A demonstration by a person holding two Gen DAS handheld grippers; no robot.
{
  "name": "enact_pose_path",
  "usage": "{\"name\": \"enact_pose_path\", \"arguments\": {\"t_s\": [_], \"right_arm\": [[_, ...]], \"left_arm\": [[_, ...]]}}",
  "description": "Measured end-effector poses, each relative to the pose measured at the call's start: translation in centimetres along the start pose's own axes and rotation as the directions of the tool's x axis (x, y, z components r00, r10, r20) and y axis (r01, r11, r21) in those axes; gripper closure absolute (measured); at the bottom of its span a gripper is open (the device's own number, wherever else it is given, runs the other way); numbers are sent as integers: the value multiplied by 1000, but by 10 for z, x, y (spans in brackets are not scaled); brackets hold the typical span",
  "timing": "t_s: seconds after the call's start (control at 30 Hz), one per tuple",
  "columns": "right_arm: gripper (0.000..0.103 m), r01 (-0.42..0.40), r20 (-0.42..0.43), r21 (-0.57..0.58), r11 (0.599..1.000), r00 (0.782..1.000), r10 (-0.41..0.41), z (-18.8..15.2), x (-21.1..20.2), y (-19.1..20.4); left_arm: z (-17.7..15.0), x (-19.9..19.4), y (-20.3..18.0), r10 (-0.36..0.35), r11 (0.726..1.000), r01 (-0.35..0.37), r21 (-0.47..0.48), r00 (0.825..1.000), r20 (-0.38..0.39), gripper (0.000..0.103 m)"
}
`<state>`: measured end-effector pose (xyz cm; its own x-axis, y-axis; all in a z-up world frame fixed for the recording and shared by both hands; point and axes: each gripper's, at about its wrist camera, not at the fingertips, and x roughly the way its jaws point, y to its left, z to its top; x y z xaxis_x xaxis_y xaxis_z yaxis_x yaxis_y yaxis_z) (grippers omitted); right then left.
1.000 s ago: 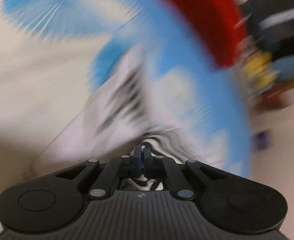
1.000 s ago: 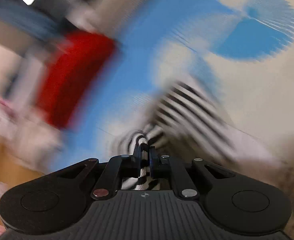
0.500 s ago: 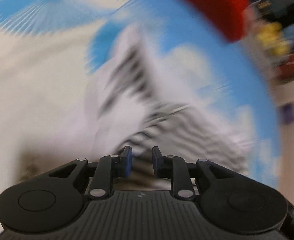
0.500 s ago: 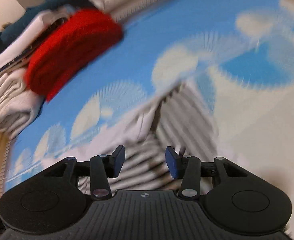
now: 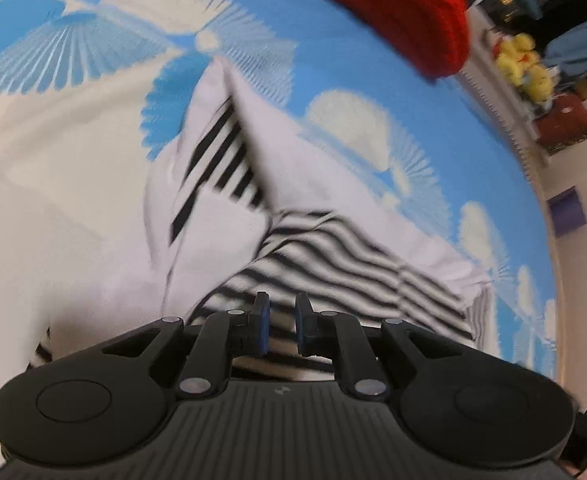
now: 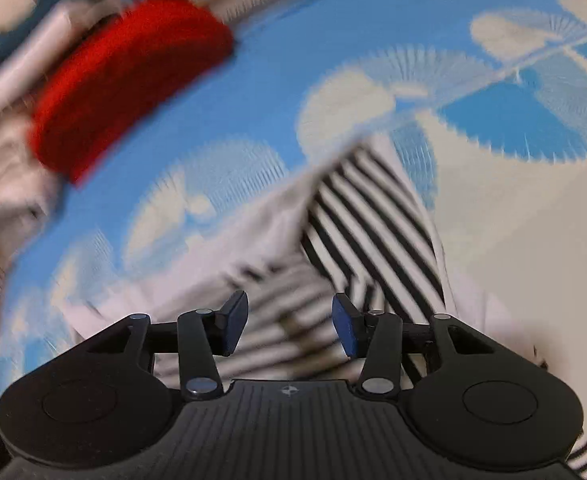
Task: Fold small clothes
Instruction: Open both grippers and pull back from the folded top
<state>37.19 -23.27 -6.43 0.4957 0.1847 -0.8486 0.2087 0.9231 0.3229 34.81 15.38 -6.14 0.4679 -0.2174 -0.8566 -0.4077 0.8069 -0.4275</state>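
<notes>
Both jaws have let go, standing apart over the striped garment [image 5: 333, 248], whose length runs away across the bedspread [image 5: 373, 72].

Red knit [image 6: 129, 80] blurred; clothes pile [image 6: 9, 184] indistinct.

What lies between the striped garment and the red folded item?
Only bare blue-and-white patterned sheet between striped garment and red folded item, clearest in the right wrist view.
</notes>
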Motion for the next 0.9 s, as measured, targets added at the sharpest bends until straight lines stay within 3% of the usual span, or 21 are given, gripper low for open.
{"name": "enact_pose_path", "arguments": {"t_s": [0.07, 0.17, 0.27, 0.5, 0.6, 0.63, 0.73, 0.83, 0.9], "right_arm": [[54, 51, -62, -39, 998, 997, -53, -2, 18, 1], [52, 72, -51, -94, 993, 996, -77, -4, 18, 11], [50, 86, -50, -121, 989, 994, -93, -4, 21, 19], [47, 101, -39, -189, 977, 993, -111, -9, 28, 25], [47, 101, -36, -215, 971, 993, -112, -10, 29, 26], [47, 101, -37, -220, 970, 993, -112, -10, 29, 26], [47, 102, -38, -232, 967, 993, -113, -10, 30, 26], [47, 97, -37, -229, 969, 993, -108, -11, 27, 25], [47, 89, -40, -208, 974, 994, -100, -10, 23, 23]], "left_arm": [[-2, 15, 6, 84, 996, -83, 14, 994, -65, 88], [0, 17, 10, 83, 997, -83, 8, 994, -71, 88], [2, 10, -1, 103, 993, -102, 55, 994, -29, 87], [-3, 2, -39, 17, 978, -20, 206, 1000, 14, 86], [-8, 14, -50, -6, 966, 17, 260, 999, -44, 86], [-9, 21, -50, -13, 964, 34, 263, 997, -82, 82], [-16, 42, -47, 70, 951, -20, 308, 986, -153, 83], [-15, 33, -50, 71, 951, -24, 309, 987, -142, 82], [-13, 16, -52, 32, 956, 2, 293, 993, -112, 81]]}}
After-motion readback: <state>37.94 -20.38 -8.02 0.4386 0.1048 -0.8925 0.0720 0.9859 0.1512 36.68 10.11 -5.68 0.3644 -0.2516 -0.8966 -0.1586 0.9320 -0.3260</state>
